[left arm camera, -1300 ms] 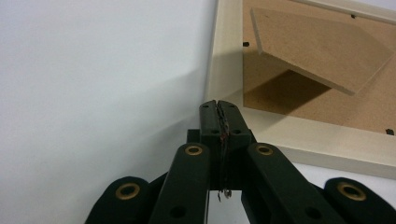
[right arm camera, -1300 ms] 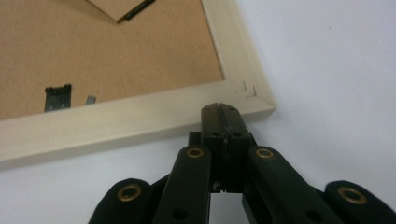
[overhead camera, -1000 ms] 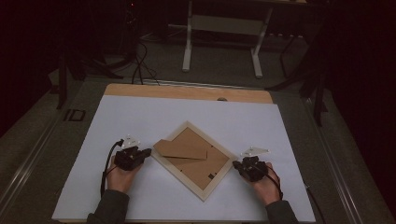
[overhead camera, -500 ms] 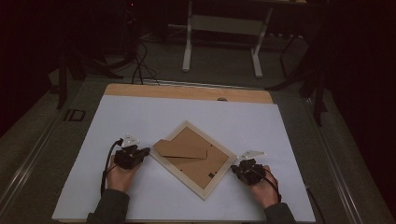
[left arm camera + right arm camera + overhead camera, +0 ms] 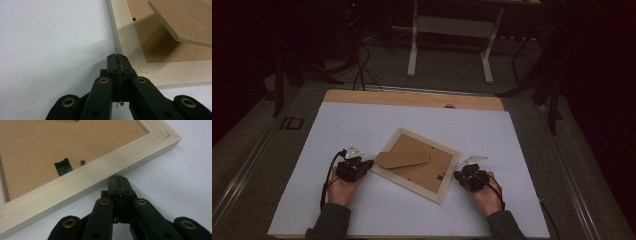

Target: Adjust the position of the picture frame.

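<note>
Count: 1 picture frame [image 5: 417, 165] face-down at desk centre, 1 brown stand flap [image 5: 403, 159] on its back. 2 units of hand-held gripper: left hand-held gripper [image 5: 368, 164] at 9 o'clock of frame, right hand-held gripper [image 5: 457, 175] at 3. 1 black clip [image 5: 63, 166], probably a hanger. 1 desk [image 5: 337, 125].

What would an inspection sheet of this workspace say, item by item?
Surface: white sheet covering a wooden table, bare wood at the far edge.
Job's things: picture frame lying face down and skewed; brown stand flap raised off its backing board.
Clutter: nothing seen.
Grippers: left hand-held gripper shut, tips at the frame's corner; right hand-held gripper shut, tips against the frame's outer edge. Neither holds anything.
Cables: one black cable loops back from the left hand-held gripper; more cables on the floor beyond.
Surroundings: dark room, white table legs behind.
</note>
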Tool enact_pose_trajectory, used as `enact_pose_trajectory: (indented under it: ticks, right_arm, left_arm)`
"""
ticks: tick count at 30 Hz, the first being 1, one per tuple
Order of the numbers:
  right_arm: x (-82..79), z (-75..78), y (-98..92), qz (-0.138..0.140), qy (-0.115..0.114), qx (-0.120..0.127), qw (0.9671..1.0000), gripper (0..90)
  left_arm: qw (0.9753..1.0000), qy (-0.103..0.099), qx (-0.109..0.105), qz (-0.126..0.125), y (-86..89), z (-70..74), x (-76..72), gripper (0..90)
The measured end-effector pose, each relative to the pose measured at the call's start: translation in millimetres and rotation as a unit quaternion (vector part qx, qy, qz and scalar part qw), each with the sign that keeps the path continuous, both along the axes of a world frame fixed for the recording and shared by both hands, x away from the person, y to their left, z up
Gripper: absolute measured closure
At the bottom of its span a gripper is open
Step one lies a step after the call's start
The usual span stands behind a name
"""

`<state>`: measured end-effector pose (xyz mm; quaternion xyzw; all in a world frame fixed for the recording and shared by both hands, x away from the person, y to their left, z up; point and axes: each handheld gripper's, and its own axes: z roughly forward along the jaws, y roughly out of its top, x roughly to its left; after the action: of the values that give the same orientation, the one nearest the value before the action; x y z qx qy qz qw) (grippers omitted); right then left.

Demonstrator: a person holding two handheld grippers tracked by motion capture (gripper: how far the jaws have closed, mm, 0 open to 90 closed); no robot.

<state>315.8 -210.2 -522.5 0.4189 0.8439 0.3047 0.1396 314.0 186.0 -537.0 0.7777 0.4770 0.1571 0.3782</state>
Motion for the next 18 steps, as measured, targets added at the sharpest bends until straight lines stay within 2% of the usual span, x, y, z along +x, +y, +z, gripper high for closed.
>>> enact_pose_trajectory:
  ticks: [8, 12, 14, 18]
  right_arm:
    - [-9.8, 0.3, 4.2, 0.018, 0.008, 0.003, 0.9998, 89.9]
    - [-16.8, 1.2, 7.4, 0.028, 0.011, -0.003, 0.9995, 89.9]
    - [-18.7, 1.4, 8.4, 0.028, 0.01, -0.006, 0.9995, 89.9]
    - [-13.7, 0.6, 7.2, 0.02, 0.014, 0.005, 0.9997, 89.9]
  left_arm:
    - [1.0, 0.003, -0.001, 0.001, 0.0, 0.3, -1.4, 90.0]
    - [1.0, 0.002, 0.001, 0.001, -0.2, 0.3, -1.6, 90.0]
    - [1.0, 0.003, 0.001, 0.002, -0.5, 0.4, -1.9, 90.0]
    - [1.0, 0.005, -0.002, 0.005, -0.4, -0.7, -3.2, 90.0]
